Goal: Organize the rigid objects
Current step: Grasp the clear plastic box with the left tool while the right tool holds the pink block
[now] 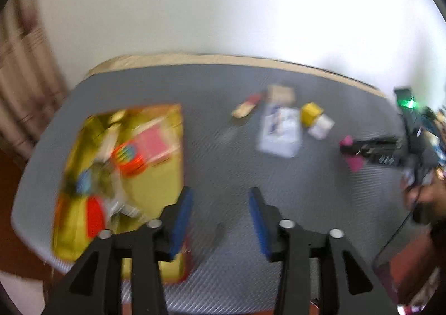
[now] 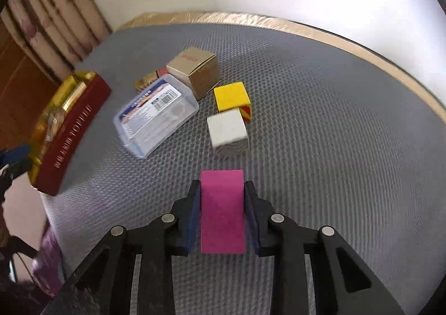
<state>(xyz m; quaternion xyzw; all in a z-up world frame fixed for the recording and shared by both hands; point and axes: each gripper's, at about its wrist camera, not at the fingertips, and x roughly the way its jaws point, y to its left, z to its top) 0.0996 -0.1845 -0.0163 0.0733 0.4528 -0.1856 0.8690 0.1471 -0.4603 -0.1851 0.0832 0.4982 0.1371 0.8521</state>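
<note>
One magenta block (image 2: 222, 210), one white cube (image 2: 227, 129), one yellow cube (image 2: 230, 96), one cardboard box (image 2: 195, 71), one clear plastic case (image 2: 156, 114)

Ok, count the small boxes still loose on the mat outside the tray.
3 for sure: the brown carton at the back, the yellow box right of it, and the white box nearest the fingers. The pink block is gripped; others may be hidden.

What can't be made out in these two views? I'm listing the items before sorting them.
- Contents of the gold box: left wrist view, smeared by motion blur.
- Print on the clear plastic case: right wrist view, too small.
- Underside of the magenta block: right wrist view, hidden by the right gripper closed on it.
</note>
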